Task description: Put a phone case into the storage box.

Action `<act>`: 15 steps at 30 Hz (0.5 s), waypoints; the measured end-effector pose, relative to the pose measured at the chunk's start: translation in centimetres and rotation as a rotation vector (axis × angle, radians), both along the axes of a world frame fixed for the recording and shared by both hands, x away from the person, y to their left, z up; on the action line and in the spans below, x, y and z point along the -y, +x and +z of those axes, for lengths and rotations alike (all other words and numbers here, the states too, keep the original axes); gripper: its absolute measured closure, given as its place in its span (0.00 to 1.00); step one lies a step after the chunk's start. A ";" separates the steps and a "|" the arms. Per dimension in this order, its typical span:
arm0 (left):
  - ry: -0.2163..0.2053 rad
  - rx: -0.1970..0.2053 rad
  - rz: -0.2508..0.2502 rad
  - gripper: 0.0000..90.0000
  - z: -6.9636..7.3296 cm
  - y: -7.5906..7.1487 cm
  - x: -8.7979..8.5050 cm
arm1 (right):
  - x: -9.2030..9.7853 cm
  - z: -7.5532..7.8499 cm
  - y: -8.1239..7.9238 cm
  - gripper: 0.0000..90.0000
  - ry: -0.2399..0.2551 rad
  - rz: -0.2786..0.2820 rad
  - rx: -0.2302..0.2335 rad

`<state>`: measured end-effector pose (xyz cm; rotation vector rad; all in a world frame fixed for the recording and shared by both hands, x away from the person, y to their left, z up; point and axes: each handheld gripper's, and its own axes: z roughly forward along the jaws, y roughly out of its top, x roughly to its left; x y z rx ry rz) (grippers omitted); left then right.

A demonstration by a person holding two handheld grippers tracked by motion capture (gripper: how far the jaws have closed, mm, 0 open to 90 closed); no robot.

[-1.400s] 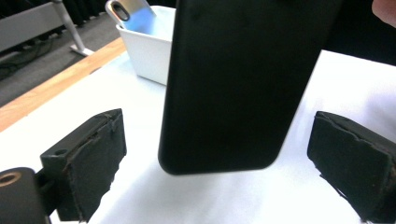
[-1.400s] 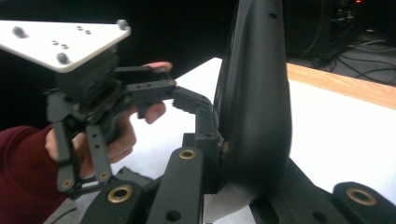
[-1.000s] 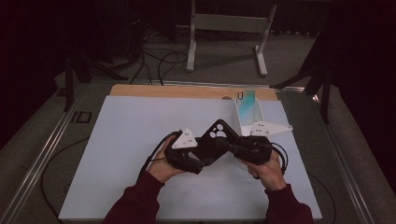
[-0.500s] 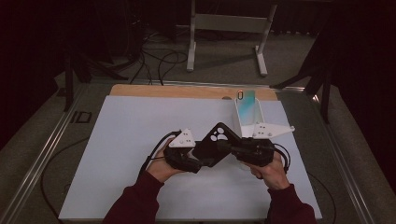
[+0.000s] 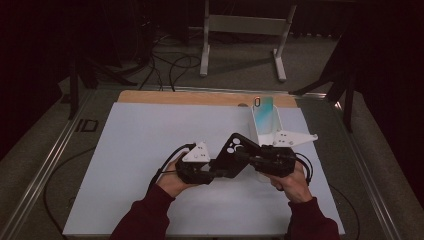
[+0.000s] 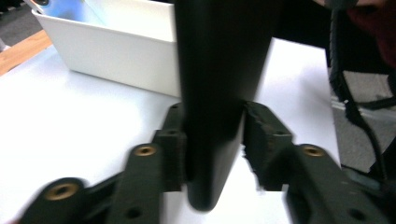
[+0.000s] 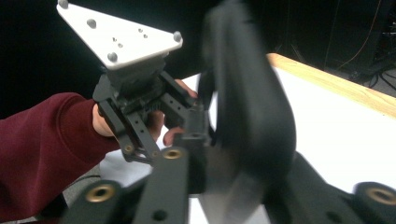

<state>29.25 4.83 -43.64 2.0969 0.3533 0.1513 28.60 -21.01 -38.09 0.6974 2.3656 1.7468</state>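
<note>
Black phone case point(image 5: 234, 152) between your 2 grippers, left gripper point(image 6: 212, 144) jaws just closing on it, one pad touching, right gripper point(image 7: 233, 186) jaws just loosening around it, white bin point(image 5: 260, 131) far right.

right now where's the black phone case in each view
High view: black phone case sits centre, above the white mat, between both grippers.
Left gripper view: it rises up the middle, between the jaws.
Right gripper view: blurred, centre right.
Shared landmark: the white bin, upper left in the left gripper view.
</note>
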 end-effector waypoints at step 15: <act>-0.025 0.058 0.030 0.89 0.3 -0.5 -0.2 | -0.5 -0.3 0.3 0.23 -0.069 -0.140 -0.009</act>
